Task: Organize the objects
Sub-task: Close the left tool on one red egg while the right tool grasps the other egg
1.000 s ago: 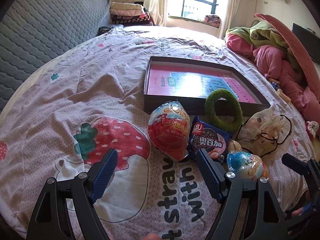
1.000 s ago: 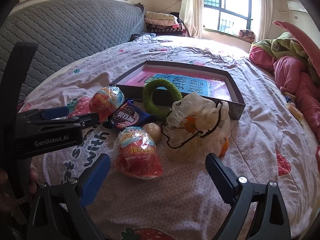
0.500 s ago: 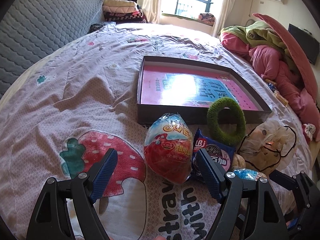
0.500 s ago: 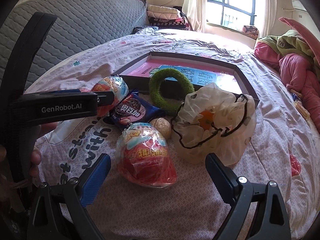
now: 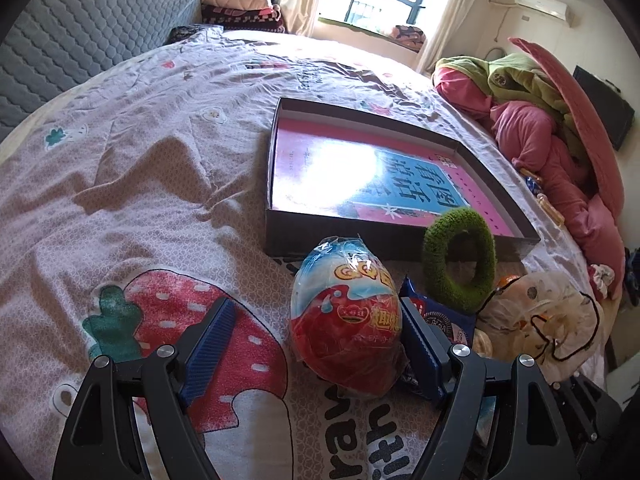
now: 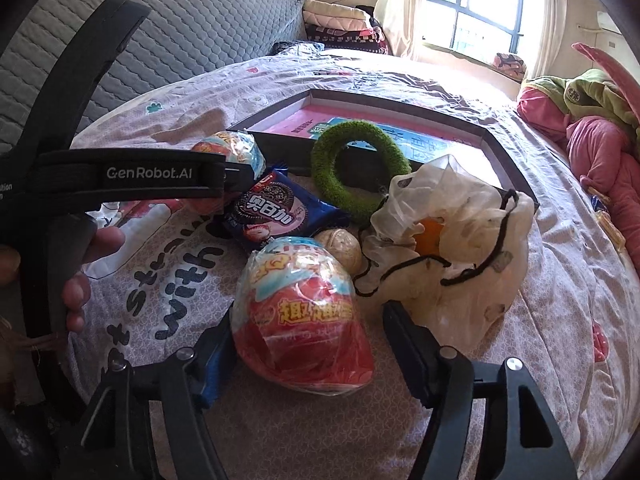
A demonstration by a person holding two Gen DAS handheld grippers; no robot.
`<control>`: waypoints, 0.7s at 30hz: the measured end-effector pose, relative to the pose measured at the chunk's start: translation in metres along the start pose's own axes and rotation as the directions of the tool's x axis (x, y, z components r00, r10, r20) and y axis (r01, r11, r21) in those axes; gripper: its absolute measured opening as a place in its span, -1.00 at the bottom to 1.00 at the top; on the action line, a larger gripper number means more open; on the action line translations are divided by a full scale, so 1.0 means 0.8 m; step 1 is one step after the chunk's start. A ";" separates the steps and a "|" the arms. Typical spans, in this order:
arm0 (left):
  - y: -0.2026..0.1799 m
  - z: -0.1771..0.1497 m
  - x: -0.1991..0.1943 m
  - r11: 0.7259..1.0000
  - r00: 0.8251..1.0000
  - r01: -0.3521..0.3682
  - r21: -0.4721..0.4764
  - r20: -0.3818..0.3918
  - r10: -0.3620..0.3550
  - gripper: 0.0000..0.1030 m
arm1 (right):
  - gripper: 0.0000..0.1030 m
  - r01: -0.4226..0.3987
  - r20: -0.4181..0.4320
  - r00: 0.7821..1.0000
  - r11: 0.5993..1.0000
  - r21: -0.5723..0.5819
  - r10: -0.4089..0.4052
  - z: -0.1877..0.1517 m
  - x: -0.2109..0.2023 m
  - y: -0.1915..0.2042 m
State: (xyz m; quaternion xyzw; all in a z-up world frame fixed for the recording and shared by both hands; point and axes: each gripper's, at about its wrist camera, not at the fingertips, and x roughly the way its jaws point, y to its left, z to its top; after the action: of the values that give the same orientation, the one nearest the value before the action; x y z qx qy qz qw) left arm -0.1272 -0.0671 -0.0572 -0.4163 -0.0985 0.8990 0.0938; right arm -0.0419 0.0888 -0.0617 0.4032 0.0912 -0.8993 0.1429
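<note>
Left wrist view: left gripper wide open, right pad touching a wrapped egg toy on the bed; dark tray at 12 o'clock. Right wrist view: right gripper open, straddling second egg toy; cookie packet at 11 o'clock.

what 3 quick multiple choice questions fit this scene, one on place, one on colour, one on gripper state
1. Where is the green ring?
A. leaning on the box's front wall
B. flat inside the box
C. on the pillows

2. What colour is the cookie packet?
A. yellow
B. blue
C. white

3. How are the right gripper jaws?
A. shut empty
B. open around a wrapped egg
C. out of view

Answers: A, it stands against the box; B, blue wrapper; B, fingers sit either side of the wrapped egg.
</note>
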 end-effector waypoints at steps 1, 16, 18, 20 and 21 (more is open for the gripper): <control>0.001 0.001 0.001 1.000 1.000 0.009 -0.001 -0.002 -0.009 0.56 | 0.14 -0.001 0.004 1.000 1.000 -0.010 0.001 0.000 0.000 0.002; -0.017 -0.011 -0.015 0.999 0.999 0.030 0.033 0.023 -0.030 -0.01 | 0.04 -0.043 0.028 0.999 0.999 0.011 0.042 -0.003 -0.021 -0.016; -0.018 -0.012 -0.022 0.999 0.999 0.028 0.031 0.031 -0.029 -0.01 | 0.04 -0.043 0.042 0.998 0.999 0.014 0.043 -0.002 -0.027 -0.017; -0.019 -0.014 -0.031 0.999 0.999 0.024 0.031 0.040 -0.025 -0.01 | 0.04 -0.048 0.059 0.997 0.999 0.014 0.047 -0.001 -0.033 -0.018; -0.021 -0.015 -0.035 0.999 0.999 0.023 0.032 0.043 -0.024 -0.01 | 0.04 -0.051 0.064 0.997 0.999 0.016 0.050 -0.001 -0.036 -0.018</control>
State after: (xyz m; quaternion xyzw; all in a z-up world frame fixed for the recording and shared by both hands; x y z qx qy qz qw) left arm -0.0989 -0.0566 -0.0398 -0.3939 -0.0912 0.9081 0.1086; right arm -0.0283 0.1078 -0.0399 0.3777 0.0685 -0.9085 0.1650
